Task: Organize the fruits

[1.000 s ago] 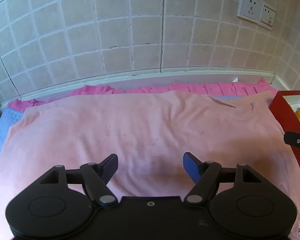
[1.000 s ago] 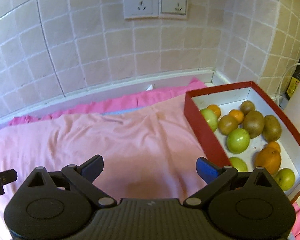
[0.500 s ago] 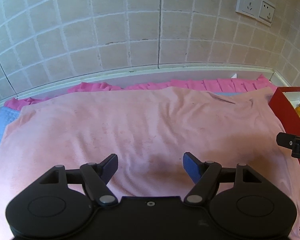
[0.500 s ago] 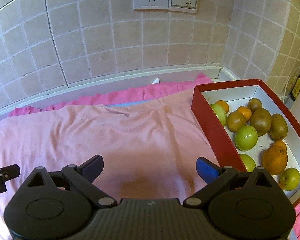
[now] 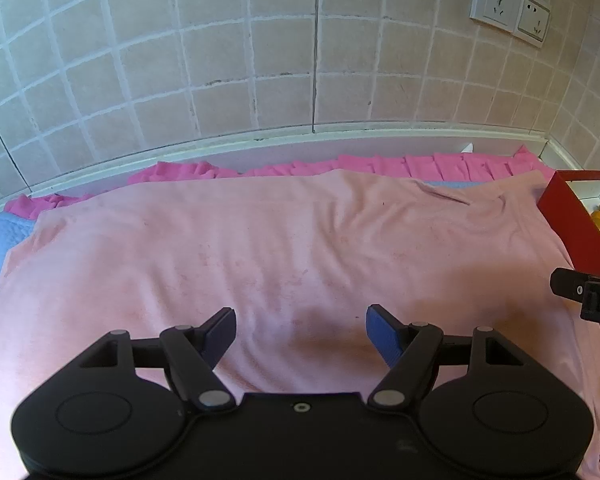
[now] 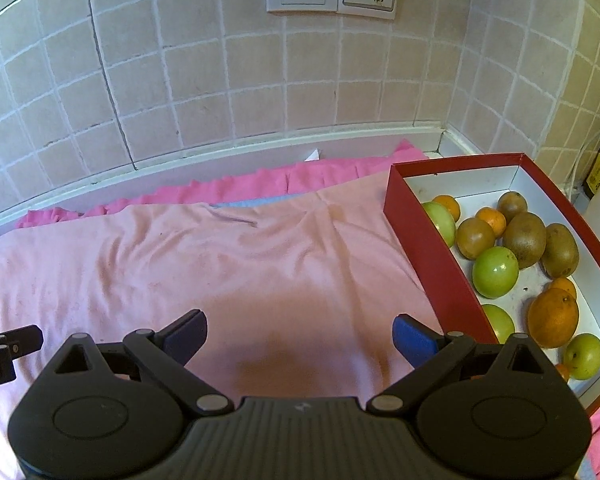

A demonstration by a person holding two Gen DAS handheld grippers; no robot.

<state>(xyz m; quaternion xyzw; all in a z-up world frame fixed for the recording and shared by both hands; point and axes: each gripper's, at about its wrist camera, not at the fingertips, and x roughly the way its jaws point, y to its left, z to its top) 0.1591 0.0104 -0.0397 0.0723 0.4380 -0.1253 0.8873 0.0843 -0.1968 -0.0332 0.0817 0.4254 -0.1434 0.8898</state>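
Pink cloth (image 5: 284, 248) covers the whole work surface in front of you, wrinkled but bare, so both tools have open room over its middle. Your left gripper (image 5: 301, 330) hangs above the cloth with its jaws spread wide and nothing between them. Your right gripper (image 6: 300, 334) is likewise released, jaws apart and empty, over the cloth just left of the red box (image 6: 432, 264).

That box sits at the right end of the cloth, its long red wall running toward you, its far corner close to the tiled wall (image 6: 220, 80). The fruits are all inside it: green round ones (image 6: 495, 272), brown kiwis (image 6: 525, 234) and oranges (image 6: 553, 318), crowded along the white floor. From the left wrist view you see only the box's near corner at the right edge, with the tip of your right tool in front of it.

Along the back, a brighter pink frill (image 5: 380, 166) marks the cloth's far edge, just before the white ledge (image 5: 260, 142) at the wall's foot. A blue layer (image 5: 4, 240) shows past the cloth's left edge.
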